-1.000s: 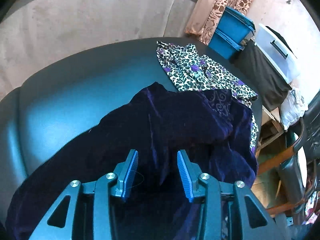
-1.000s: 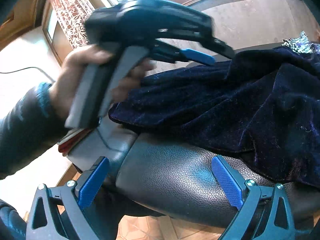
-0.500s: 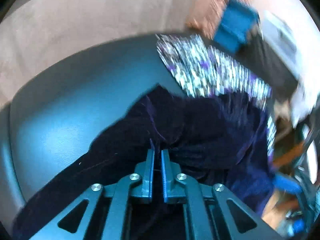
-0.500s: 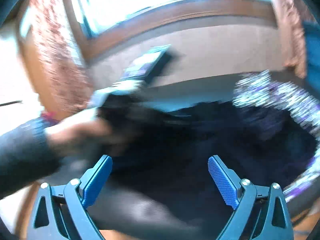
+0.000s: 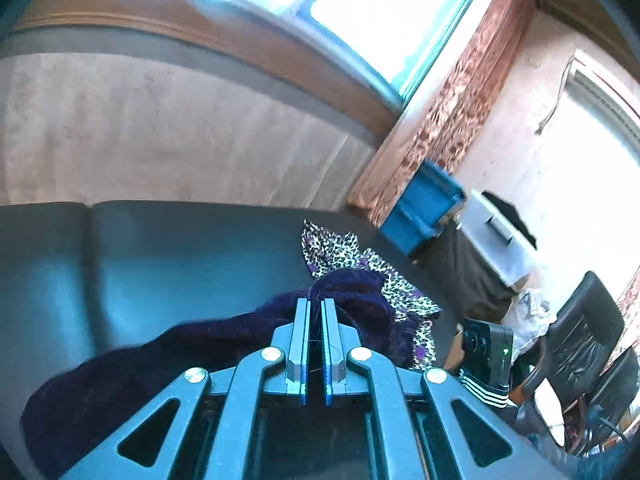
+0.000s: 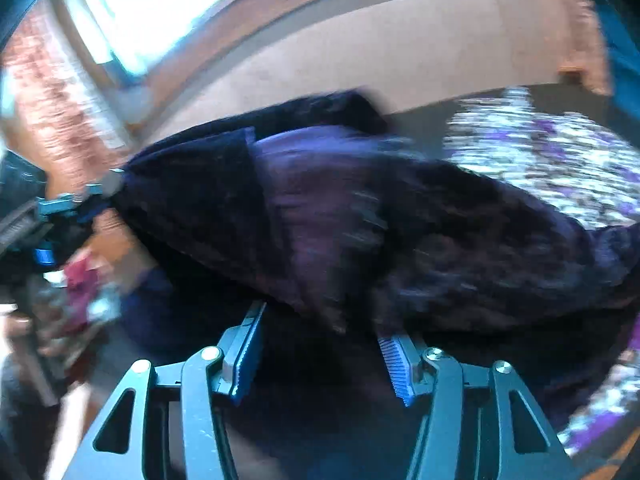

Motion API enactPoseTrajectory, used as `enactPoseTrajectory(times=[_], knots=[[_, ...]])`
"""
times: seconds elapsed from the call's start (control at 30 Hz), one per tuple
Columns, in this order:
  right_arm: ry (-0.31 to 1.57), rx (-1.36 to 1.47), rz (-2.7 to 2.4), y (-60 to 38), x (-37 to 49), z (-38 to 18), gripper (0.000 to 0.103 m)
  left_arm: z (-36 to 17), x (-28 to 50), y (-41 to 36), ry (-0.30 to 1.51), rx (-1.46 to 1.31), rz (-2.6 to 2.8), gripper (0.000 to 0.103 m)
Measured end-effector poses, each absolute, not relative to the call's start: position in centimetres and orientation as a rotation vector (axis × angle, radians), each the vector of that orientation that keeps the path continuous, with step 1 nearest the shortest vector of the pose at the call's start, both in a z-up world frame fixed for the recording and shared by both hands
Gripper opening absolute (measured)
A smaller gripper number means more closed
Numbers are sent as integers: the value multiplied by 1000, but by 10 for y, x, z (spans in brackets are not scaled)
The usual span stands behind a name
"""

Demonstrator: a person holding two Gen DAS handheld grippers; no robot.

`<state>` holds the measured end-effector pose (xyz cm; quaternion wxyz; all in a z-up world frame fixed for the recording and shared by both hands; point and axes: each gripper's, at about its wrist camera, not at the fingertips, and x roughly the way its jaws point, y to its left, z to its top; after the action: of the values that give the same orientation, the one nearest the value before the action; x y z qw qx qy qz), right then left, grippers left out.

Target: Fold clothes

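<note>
A dark purple velvet garment (image 5: 192, 352) lies bunched on a black leather surface (image 5: 168, 256). My left gripper (image 5: 316, 308) is shut on a fold of it and holds it lifted. In the right wrist view the same garment (image 6: 400, 232) hangs blurred across the frame, with the left gripper (image 6: 76, 200) holding its left end. My right gripper (image 6: 320, 320) is open, its blue pads (image 6: 396, 364) on either side of the garment's lower edge. A leopard-print garment (image 5: 360, 268) lies behind the purple one; it also shows in the right wrist view (image 6: 552, 160).
A beige wall (image 5: 168, 128) and a window (image 5: 360, 12) stand behind the surface. Blue bins (image 5: 420, 212), a white box (image 5: 496, 236) and a black chair (image 5: 580, 344) crowd the right side. A black device (image 5: 486, 344) sits near the surface's right edge.
My left gripper shut on the purple garment and lifted it, tilting up. My right gripper moved in from the surface's edge and narrowed around the garment's lower edge.
</note>
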<state>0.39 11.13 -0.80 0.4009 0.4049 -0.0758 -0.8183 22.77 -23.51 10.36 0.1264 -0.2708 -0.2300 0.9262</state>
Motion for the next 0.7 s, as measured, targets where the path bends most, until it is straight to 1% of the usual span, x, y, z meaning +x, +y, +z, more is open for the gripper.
enactPoseTrajectory(times=[0.03, 0.13, 0.17, 0.27, 0.37, 0.4, 0.47, 0.53, 0.6, 0.63, 0.67, 0.7], knots=[[-168, 1012, -2009, 103, 16, -4, 59, 103, 247, -242, -695, -773, 2704, 4], [-120, 1000, -1875, 90, 57, 1, 75, 87, 303, -256, -757, -806, 2741, 4], [-121, 1005, -1845, 89, 66, 0, 77, 79, 316, -259, -782, -830, 2750, 4], [-127, 1054, -1781, 89, 88, -13, 80, 54, 355, -267, -858, -903, 2775, 4], [-127, 1115, -1752, 96, 105, -24, 81, 23, 389, -272, -994, -977, 2790, 4], [-124, 1126, -1759, 99, 107, -24, 81, 13, 397, -273, -1029, -1002, 2797, 4], [-116, 1129, -1786, 106, 111, -22, 81, -8, 411, -276, -1165, -1037, 2773, 5], [-164, 1098, -1836, 115, 99, -10, 85, -18, 421, -281, -1261, -1042, 2761, 7], [-237, 1069, -1882, 125, 83, 0, 88, -19, 431, -291, -1364, -994, 2769, 19], [-288, 1057, -1902, 131, 74, 4, 92, -16, 435, -298, -1409, -942, 2773, 21], [-332, 1056, -1920, 134, 68, 6, 96, -12, 437, -303, -1444, -890, 2775, 28], [-374, 1068, -1934, 134, 60, 7, 96, -8, 440, -309, -1478, -839, 2777, 35]])
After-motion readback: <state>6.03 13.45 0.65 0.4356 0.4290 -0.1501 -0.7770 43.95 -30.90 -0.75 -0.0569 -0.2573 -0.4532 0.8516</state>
